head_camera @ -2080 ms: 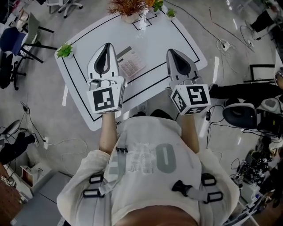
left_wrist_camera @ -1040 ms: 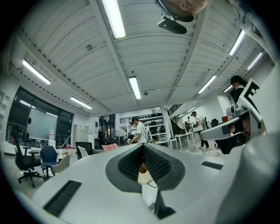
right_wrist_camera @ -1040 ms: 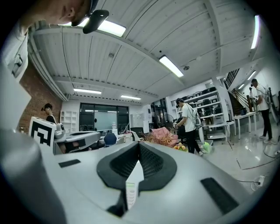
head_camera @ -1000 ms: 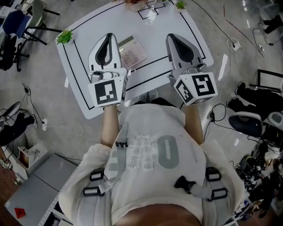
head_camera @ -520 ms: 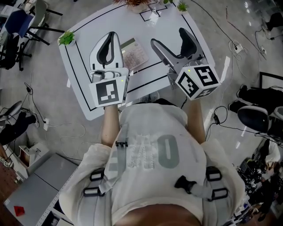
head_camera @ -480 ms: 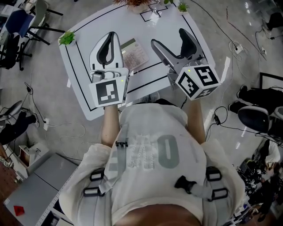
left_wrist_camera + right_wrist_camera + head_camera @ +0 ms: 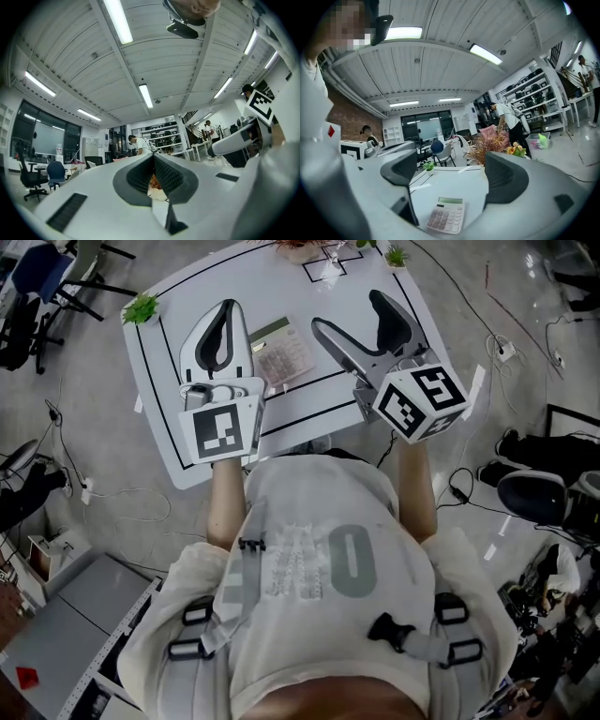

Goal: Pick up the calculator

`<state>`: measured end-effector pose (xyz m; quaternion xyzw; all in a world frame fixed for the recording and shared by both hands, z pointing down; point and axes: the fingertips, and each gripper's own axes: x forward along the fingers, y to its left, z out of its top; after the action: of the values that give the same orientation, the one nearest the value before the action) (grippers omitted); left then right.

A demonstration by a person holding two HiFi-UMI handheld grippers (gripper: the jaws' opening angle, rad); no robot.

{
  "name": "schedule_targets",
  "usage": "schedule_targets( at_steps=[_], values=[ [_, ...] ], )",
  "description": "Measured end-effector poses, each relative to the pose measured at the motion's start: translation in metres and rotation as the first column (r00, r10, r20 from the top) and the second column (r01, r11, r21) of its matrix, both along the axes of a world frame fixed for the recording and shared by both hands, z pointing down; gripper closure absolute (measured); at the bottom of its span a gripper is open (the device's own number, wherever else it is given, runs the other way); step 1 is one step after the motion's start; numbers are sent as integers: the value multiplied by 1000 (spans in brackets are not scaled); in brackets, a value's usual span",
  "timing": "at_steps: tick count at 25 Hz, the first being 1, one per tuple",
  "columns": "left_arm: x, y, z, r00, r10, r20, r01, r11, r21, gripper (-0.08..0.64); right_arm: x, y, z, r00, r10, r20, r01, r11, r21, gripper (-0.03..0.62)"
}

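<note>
**A:** Where is the pale rectangular calculator with the greenish display?

**B:** It lies flat on the white worktop with black lines. It is between the two claws, just right of the left claw and just left of the right claw.

**A:** Has the right claw got it?

**B:** No. Its jaws have just been opening and stand spread wide, pinching nothing. In its own view the calculator lies low ahead between them, nearer the left jaw and touching neither.

**A:** And the left claw?

**B:** Its jaws are pressed together and empty, held over the worktop.

**A:** Anything else?

**B:** A small green potted plant stands at the worktop's corner, off to the left claw's left.
</note>
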<state>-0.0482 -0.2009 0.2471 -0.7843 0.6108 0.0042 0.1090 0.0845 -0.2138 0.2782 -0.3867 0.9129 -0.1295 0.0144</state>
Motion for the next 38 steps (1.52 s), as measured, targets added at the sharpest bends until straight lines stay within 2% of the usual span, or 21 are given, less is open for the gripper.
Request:
schedule_targets(
  at_steps=[3, 6, 10, 14, 17, 22, 27, 32, 34, 38],
  values=[
    [-6, -4, 7, 1000, -16, -9, 16, 1000, -14, 540, -15, -8, 2, 994, -106, -38, 106, 994, -7, 150],
    [-16, -10, 15, 999, -44, -25, 44, 999, -32, 540, -33, -20, 8, 972, -222, -74, 222, 975, -17, 150],
    [-40, -16, 30, 992, -112, -65, 108, 992, -61, 540, -66, -37, 29, 907, -394, -147, 388, 919, -67, 150],
    [-60, -20, 53, 992, -124, -20, 122, 988, -100, 540, -99, -47, 73, 833, -516, -198, 496, 856, -147, 150],
    [-71, -18, 72, 988, -152, -27, 148, 981, -129, 540, -119, -51, 112, 748, -618, -242, 577, 785, -226, 150],
    [-81, -19, 109, 983, -182, -15, 175, 963, -204, 540, -135, -59, 177, 613, -744, -267, 647, 666, -372, 178],
    [-88, -23, 138, 982, -188, -24, 176, 953, -246, 540, -143, -60, 225, 504, -831, -234, 671, 547, -500, 195],
    [-93, -27, 160, 981, -191, -16, 179, 943, -279, 540, -143, -51, 251, 390, -907, -160, 690, 402, -601, 228],
    [-96, -29, 165, 980, -200, -19, 186, 940, -286, 540, -141, -48, 258, 350, -927, -136, 688, 353, -634, 256],
    [-99, -29, 171, 977, -215, -17, 200, 933, -298, 540, -140, -46, 265, 314, -944, -103, 673, 298, -677, 284]
  ],
)
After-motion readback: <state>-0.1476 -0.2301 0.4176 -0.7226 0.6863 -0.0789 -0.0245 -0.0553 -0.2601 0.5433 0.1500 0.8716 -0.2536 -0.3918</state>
